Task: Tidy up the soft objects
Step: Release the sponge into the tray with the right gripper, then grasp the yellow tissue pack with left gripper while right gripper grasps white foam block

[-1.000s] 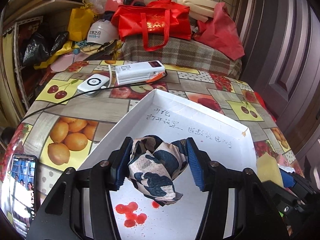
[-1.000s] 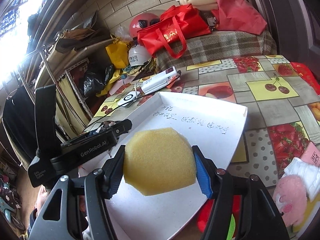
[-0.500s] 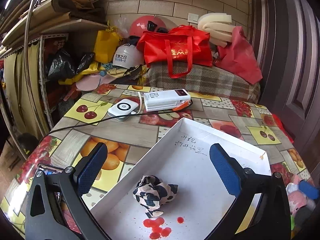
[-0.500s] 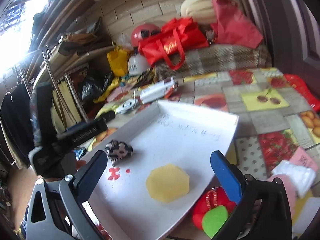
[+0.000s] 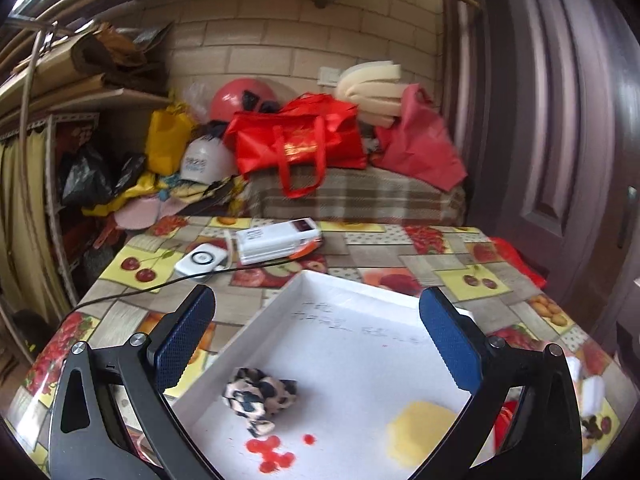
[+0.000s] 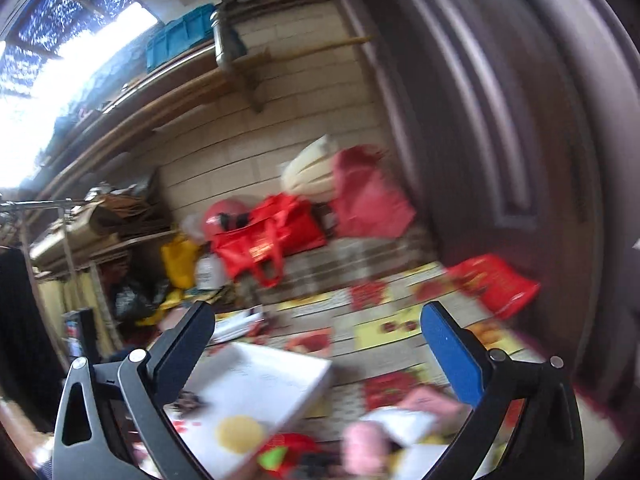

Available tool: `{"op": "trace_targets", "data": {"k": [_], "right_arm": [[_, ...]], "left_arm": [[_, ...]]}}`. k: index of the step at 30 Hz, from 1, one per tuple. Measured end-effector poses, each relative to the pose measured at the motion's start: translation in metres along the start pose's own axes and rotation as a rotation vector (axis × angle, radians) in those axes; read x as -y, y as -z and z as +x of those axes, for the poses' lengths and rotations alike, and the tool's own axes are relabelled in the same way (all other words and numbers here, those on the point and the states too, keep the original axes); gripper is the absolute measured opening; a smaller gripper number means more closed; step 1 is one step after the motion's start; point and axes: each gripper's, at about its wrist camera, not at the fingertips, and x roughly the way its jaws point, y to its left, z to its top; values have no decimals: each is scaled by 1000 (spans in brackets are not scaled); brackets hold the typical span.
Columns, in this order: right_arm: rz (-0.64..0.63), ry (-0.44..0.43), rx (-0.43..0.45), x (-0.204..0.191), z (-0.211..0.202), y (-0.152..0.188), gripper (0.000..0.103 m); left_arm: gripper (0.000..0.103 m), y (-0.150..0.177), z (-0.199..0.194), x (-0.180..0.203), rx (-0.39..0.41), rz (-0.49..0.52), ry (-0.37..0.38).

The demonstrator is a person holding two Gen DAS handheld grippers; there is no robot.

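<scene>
A white tray (image 5: 320, 292) lies on the fruit-patterned table. Inside it are a crumpled black-and-cream cloth (image 5: 260, 396) at the near left and a yellow sponge (image 5: 424, 428) at the near right. My left gripper (image 5: 316, 328) hangs wide open above the tray, with nothing between its blue pads (image 5: 184, 336). The right wrist view is blurred. There my right gripper (image 6: 316, 344) is also wide open and empty, raised above the tray (image 6: 288, 364) and the sponge (image 6: 240, 434). A pink soft thing (image 6: 364, 446), a white one (image 6: 404, 420) and a red-and-green one (image 6: 288, 450) lie beside the tray.
A white box (image 5: 280, 240), a white round-marked device (image 5: 202, 260) and a black cable (image 5: 160, 284) lie behind the tray. Past the table stand a plaid-covered bench with red bags (image 5: 300, 144), helmets and foam. A dark door (image 5: 560, 120) closes off the right side.
Both grippers opened and let go: the cloth and the sponge dropped into the tray. Both then rose and drew back; the right one swung up and to the right quickly.
</scene>
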Motion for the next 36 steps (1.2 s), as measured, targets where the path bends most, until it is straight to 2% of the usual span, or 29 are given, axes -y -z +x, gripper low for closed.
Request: {"op": "trace_targets", "data": {"k": [3, 4, 8, 10, 13, 17, 20, 22, 28, 31, 34, 36], "right_arm": [[-1, 40, 29, 22, -14, 1, 103], [0, 53, 29, 28, -17, 2, 103], [24, 125, -22, 53, -20, 10, 103], [50, 146, -88, 66, -13, 18, 103], [66, 158, -228, 80, 7, 37, 103], [68, 146, -389, 91, 31, 67, 103], [25, 104, -440, 94, 32, 80, 103], [-47, 53, -472, 95, 33, 81, 103], [-321, -60, -598, 99, 35, 87, 103], [-379, -132, -634, 103, 37, 93, 103], [-413, -151, -646, 106, 44, 98, 103], [-426, -164, -660, 105, 50, 101, 103]], "left_arm": [[103, 2, -18, 22, 6, 37, 108], [103, 4, -24, 35, -4, 58, 177], [103, 20, -41, 85, -51, 151, 367], [103, 36, -48, 116, -91, 216, 482], [103, 64, -53, 161, -213, 333, 571], [103, 95, -49, 194, -364, 417, 613], [103, 114, -46, 206, -442, 465, 615], [103, 121, -46, 209, -475, 480, 618], [102, 129, -42, 209, -521, 477, 579], [103, 131, -35, 208, -540, 480, 570], [102, 134, -32, 209, -555, 495, 570], [94, 136, -31, 211, -564, 506, 573]]}}
